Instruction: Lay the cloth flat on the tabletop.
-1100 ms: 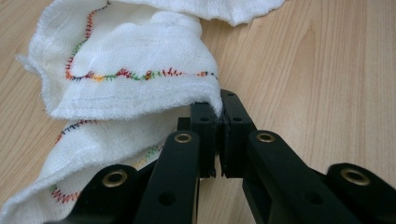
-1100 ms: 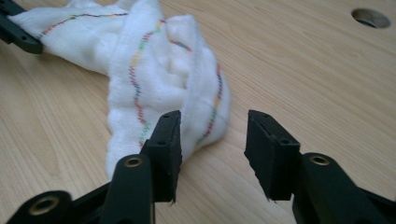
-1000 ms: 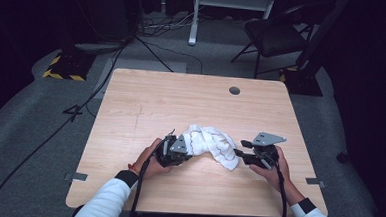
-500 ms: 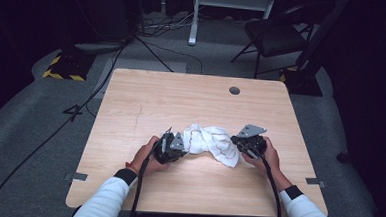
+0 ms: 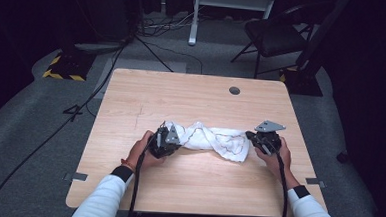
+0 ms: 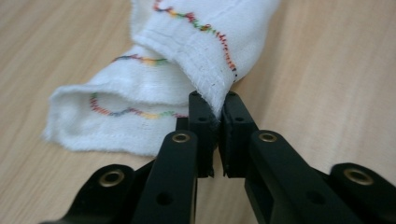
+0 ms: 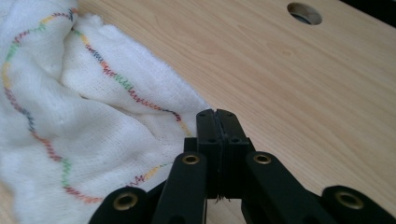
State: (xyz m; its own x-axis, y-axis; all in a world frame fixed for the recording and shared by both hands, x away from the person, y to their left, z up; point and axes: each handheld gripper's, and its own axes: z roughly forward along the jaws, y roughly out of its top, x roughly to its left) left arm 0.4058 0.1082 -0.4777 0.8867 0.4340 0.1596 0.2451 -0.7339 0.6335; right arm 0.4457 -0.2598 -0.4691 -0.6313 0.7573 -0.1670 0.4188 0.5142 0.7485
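A white cloth with multicoloured zigzag stitching lies stretched sideways across the wooden table. My left gripper holds its left end. In the left gripper view, the hemmed edge of the cloth is pinched between the tips of the left gripper, whose jaws have just eased apart a little and still grip it. My right gripper is at the right end of the cloth. In the right gripper view, the right gripper is shut tight, and a corner of the cloth runs in between its tips.
A round cable hole sits in the table's far right part. Beyond the table stand a dark chair and a white stand, with cables on the grey floor. A yellow-black striped block lies at the left.
The right gripper went in to the cloth's right end, shut on it and drew it to the right. The bunched cloth is now pulled out into a long band. The left hand stayed put.
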